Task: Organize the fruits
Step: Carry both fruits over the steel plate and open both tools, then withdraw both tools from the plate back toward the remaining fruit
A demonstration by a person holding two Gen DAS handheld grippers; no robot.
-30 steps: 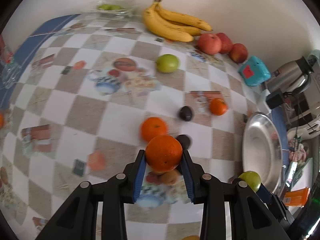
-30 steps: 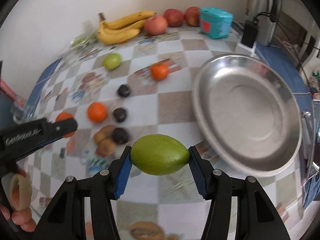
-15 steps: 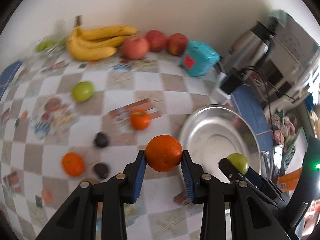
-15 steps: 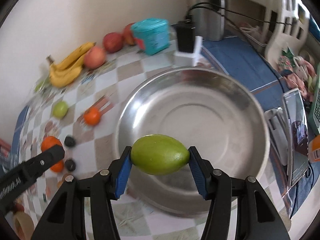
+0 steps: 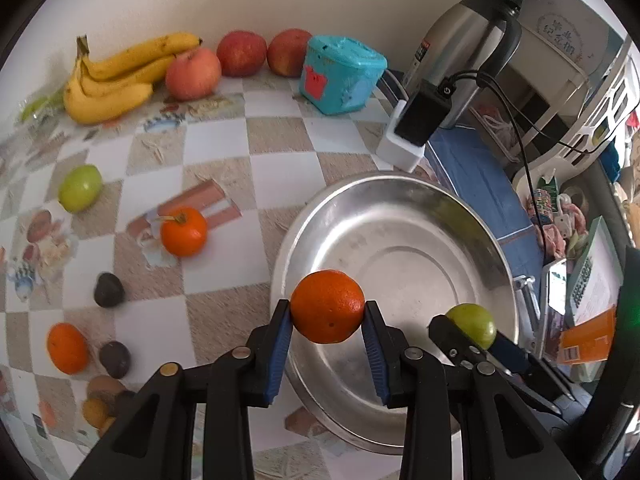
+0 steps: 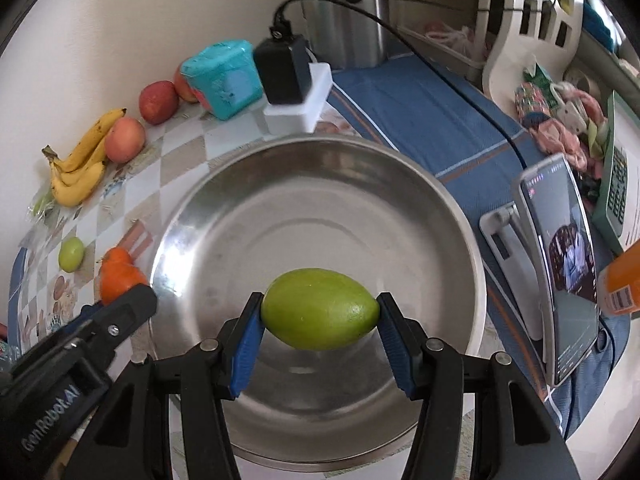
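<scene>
Left gripper (image 5: 327, 322): blue pads clamped on an orange (image 5: 327, 306) at its widest girth, lower centre of frame, held over the near rim of the steel bowl (image 5: 472, 216). Right gripper (image 6: 320, 326): pads clamped end to end on an oval green fruit (image 6: 320, 308), lower centre, above the bowl's inner floor. Bowl: empty as far as visible. Handling, by judgement: orange firm, pebbled rind, good grip across the middle; green fruit smooth-skinned, likely to slip at its tapered ends, better taken across the belly. Both roll when released. Remaining on the checked cloth, left of frame: tangerine (image 5: 183, 231), green fruit (image 5: 79, 188), bananas (image 5: 116, 76), apples (image 5: 193, 73).
</scene>
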